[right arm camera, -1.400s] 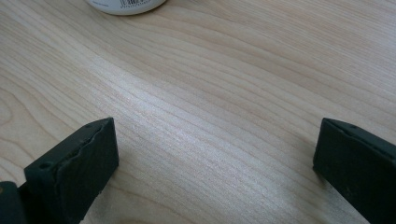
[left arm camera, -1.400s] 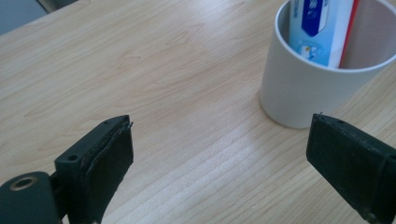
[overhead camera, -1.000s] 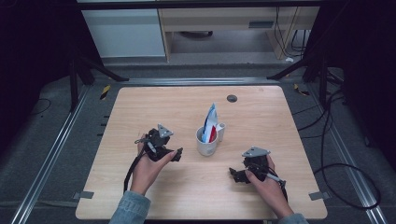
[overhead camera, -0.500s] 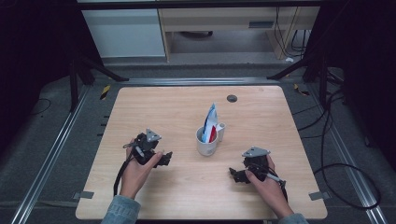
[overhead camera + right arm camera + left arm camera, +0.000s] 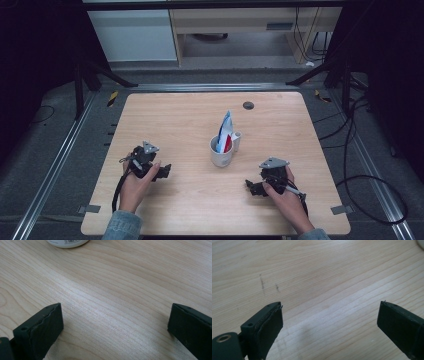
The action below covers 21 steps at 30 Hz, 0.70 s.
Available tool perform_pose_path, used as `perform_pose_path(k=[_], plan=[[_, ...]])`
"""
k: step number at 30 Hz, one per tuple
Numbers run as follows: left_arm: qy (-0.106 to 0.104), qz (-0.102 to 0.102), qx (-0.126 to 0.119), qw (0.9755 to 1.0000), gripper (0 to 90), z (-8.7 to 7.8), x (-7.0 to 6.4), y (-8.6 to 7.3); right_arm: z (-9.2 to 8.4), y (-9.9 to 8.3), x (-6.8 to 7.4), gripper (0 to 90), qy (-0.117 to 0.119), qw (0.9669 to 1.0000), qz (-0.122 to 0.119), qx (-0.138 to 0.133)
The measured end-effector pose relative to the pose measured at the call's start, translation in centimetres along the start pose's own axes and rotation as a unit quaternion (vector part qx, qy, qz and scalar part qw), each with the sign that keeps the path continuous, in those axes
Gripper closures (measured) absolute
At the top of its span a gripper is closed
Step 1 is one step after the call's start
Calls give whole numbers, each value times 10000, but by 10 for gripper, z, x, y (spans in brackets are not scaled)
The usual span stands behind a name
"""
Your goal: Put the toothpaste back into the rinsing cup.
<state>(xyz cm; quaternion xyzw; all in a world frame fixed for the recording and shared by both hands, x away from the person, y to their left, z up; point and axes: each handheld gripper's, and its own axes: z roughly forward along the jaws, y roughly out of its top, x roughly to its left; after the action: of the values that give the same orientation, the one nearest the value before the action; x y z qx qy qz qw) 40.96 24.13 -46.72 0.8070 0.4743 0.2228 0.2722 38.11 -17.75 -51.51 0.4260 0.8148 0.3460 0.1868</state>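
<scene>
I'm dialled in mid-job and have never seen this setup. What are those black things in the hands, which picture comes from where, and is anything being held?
There is no robot arm here. A person holds a hand-operated clamp in each hand: the left gripper and the right gripper. The wide picture comes from a fixed camera above the wooden table. The two close-ups come from cameras riding on each gripper, looking along its black fingers at the wood below. On the table stands a white mug with a blue, white and red tube upright in it; a small dark disc lies near the far edge. Both grippers are open with bare wood between their fingers, so nothing is held. The mug's base shows at the top of the right gripper view.
</scene>
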Motion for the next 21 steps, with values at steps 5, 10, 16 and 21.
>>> perform_pose_path(k=[5,10,16,21], plan=[[88,-66,-52,9999,60,2,10,-5,0,0,0,3,-6,10000,-3,1],[111,-157,-96,9998,60,8,19,-9,0,0,0,3,0,10000,2,-1],[116,-254,-192,9994,62,17,26,-19,0,0,0,3,-1,10000,-4,-4],[181,-255,-145,9994,62,24,29,-24,0,0,0,3,-1,10000,12,-4]])
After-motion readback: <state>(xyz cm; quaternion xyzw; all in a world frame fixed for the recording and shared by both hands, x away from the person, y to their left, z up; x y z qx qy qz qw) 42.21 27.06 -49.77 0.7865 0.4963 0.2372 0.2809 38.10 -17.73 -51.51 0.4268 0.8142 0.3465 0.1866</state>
